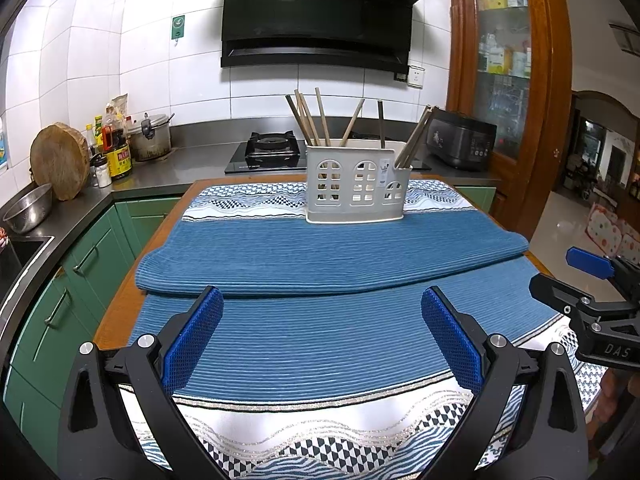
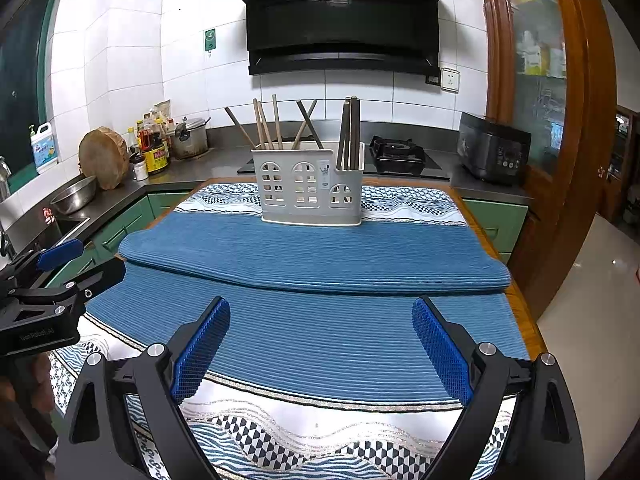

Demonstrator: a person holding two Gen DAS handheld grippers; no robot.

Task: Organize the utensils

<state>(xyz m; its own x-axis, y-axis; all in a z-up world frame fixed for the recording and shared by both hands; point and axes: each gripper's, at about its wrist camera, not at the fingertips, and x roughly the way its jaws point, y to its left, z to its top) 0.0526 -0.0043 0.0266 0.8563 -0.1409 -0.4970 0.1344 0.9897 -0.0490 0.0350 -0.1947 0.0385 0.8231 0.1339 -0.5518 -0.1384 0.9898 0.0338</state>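
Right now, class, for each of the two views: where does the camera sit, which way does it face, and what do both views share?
Left wrist: sits behind the open left gripper, faces across the blue cloth toward the utensil holder; the right gripper shows at the right edge.
Right wrist: sits behind the open right gripper, same direction; the left gripper shows at the left edge.
Shared: holder, chopsticks, cloth, range hood.

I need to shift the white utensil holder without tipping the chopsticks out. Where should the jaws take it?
Grip the white utensil holder low across its narrow ends, coming in level from the front: the chopsticks lean out above the rim and block a top approach. The right gripper is open and faces it.
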